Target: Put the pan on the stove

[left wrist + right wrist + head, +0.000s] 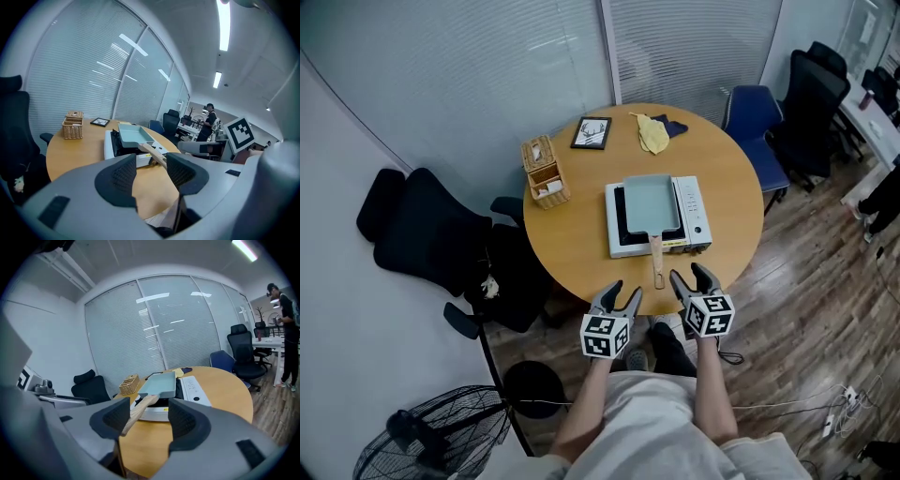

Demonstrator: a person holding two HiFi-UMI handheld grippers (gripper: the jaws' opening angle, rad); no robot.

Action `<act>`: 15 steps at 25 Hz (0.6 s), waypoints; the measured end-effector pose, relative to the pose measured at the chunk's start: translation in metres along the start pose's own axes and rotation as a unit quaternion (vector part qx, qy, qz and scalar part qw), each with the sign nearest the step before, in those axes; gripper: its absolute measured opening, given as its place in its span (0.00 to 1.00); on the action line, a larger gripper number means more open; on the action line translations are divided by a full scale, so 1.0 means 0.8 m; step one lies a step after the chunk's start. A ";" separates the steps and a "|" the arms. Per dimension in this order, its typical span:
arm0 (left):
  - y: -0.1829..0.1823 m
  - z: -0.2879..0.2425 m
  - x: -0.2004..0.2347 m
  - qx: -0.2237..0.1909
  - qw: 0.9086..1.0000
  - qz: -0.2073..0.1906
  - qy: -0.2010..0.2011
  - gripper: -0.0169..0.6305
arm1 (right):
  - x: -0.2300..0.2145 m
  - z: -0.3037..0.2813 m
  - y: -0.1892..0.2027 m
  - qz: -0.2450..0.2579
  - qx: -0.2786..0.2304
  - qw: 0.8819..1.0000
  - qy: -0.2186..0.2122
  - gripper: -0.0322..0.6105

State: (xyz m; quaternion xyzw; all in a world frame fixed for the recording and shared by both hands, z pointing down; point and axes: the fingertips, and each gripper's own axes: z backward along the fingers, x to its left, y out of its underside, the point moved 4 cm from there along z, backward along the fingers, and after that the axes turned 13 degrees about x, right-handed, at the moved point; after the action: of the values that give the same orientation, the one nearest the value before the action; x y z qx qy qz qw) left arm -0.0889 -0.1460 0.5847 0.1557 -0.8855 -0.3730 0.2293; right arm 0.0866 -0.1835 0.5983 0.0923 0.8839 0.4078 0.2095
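A square pale-green pan [652, 203] [132, 132] [160, 385] with a wooden handle [656, 255] rests on the black top of a white portable stove [698, 217] [108, 145] [191, 390] on the round wooden table [581, 234]. The handle points toward me past the stove's front. My left gripper [617, 296] [149, 172] hangs open at the table's near edge, left of the handle. My right gripper [692, 279] [146, 417] is open too, just right of the handle's end. Neither touches the pan.
A wicker basket [544, 172] and a small picture frame [592, 133] stand at the table's back left, a yellow cloth [653, 134] at the back. Black office chairs [431, 234] sit to the left, a blue chair [754, 131] to the right. A fan [431, 436] stands on the floor. A person [206, 123] is far off.
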 end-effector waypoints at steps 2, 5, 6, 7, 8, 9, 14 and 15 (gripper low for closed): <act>0.006 0.008 -0.004 -0.002 1.000 -0.006 0.000 0.36 | 0.005 0.009 0.007 0.000 -0.002 1.000 0.002 0.45; 0.014 0.018 -0.007 -0.006 1.000 -0.001 0.004 0.36 | 0.013 0.023 0.021 -0.003 -0.001 1.000 0.001 0.45; 0.016 0.020 -0.009 -0.009 1.000 0.002 0.006 0.36 | 0.015 0.028 0.026 -0.002 0.000 1.000 0.001 0.45; 0.018 0.022 -0.011 -0.012 1.000 0.005 0.008 0.36 | 0.017 0.033 0.031 0.000 0.000 1.000 0.002 0.45; 0.020 0.024 -0.013 -0.016 1.000 0.007 0.010 0.36 | 0.017 0.039 0.035 0.003 -0.001 1.000 0.004 0.44; 0.021 0.025 -0.015 -0.019 1.000 0.009 0.011 0.36 | 0.017 0.043 0.037 0.007 -0.002 1.000 0.006 0.43; 0.030 0.034 -0.018 -0.017 1.000 0.006 0.009 0.34 | 0.013 0.054 0.038 0.011 -0.015 1.000 0.012 0.34; 0.032 0.036 -0.017 -0.018 1.000 0.005 0.006 0.31 | 0.013 0.056 0.036 0.010 -0.020 1.000 0.013 0.31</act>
State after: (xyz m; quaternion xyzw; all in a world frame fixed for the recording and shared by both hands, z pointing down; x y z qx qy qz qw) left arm -0.0951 -0.1057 0.5812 0.1491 -0.8783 -0.3864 0.2391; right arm 0.0973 -0.1306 0.5911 0.0915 0.8774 0.4284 0.1957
